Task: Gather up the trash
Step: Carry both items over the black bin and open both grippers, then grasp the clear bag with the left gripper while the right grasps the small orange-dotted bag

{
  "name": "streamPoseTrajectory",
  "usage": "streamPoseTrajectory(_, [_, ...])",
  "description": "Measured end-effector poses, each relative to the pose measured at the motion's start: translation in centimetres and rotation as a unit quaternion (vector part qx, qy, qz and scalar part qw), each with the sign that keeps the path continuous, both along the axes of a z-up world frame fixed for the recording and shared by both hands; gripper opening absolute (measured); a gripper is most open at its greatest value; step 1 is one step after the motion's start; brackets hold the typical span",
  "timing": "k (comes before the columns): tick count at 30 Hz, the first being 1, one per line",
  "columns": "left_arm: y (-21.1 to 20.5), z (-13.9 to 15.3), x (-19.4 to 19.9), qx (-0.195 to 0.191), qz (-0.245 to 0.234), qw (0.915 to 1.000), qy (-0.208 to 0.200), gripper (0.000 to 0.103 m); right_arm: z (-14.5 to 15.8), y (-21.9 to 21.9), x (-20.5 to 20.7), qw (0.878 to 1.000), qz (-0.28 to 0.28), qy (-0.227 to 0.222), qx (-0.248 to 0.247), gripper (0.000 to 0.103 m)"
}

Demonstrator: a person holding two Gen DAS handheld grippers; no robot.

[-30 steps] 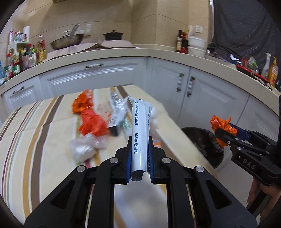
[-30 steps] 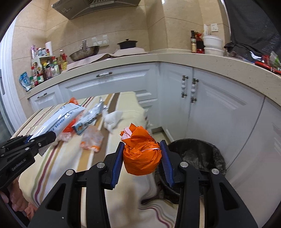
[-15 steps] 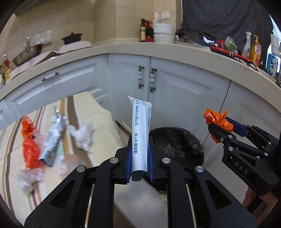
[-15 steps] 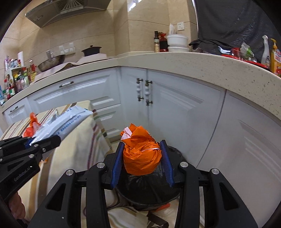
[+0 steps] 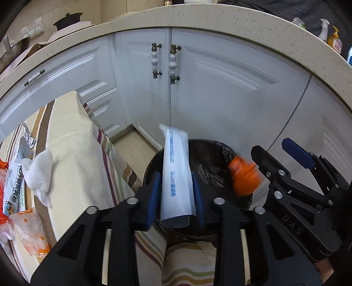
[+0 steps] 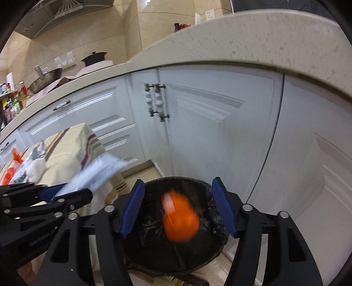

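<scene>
A black-lined trash bin (image 5: 211,154) (image 6: 211,189) stands on the floor by the white cabinets. My right gripper (image 6: 179,206) is open above it, and an orange bag ball (image 6: 180,220) (image 5: 243,178) is blurred in mid-air between the jaws, over the bin. My left gripper (image 5: 176,193) has its jaws spread, with a white printed wrapper (image 5: 176,171) (image 6: 99,173) still standing loosely between the blue pads over the bin's near rim.
The table with a striped cloth (image 5: 77,154) sits left of the bin and holds a white crumpled tissue (image 5: 39,171), a printed packet (image 5: 15,182) and orange plastic scraps (image 5: 28,233). Cabinet doors and the counter edge (image 5: 198,19) curve behind the bin.
Both grippers moved down over the bin. The right gripper opened and the orange bag ball dropped out of it. The left jaws widened around the white wrapper.
</scene>
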State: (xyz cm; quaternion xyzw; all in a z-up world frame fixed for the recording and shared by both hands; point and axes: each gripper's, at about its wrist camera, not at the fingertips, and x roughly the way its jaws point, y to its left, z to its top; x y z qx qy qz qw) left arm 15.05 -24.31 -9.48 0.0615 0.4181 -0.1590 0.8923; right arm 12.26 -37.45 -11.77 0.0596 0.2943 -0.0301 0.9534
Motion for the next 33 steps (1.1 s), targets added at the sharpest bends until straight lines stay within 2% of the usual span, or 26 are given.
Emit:
streamPoseTrajectory(1, [-0.2,0.0,0.1,0.001,0.001,1.0,-0.003,0.045,-0.1,-0.2,0.3,1.0,-0.001,0.002,0.001,0.063])
streamPoseTrajectory(2, [-0.4,0.0,0.2,0.002,0.001,1.0,-0.006,0.048,-0.1,-0.4,0.5,1.0,-0.004,0.002,0.002,0.063])
streamPoseTrajectory(9, [0.4,1.1,-0.2,-0.008,0.007,0.9997,-0.021,0.051,0.5,-0.7,0.1,1.0,-0.01,-0.007,0.009,0.064])
streamPoseTrajectory(16, [3.5,3.7,-2.5,-0.012,0.021,0.9972,-0.07,0.057,2.2,0.9,-0.9,1.0,-0.004,-0.02,0.009,0.064])
streamPoseTrajectory(23, [9.4,5.4,-4.2,-0.012,0.065,0.9936,-0.092,0.06,3.9,5.5,-1.2,0.998,0.04,-0.036,0.015,0.066])
streamPoseTrajectory(33, [20.7,6.1,-7.4,0.003,0.177,0.9787,-0.104,0.065,4.7,15.2,-1.3,0.987,0.155,-0.035,0.01,0.066])
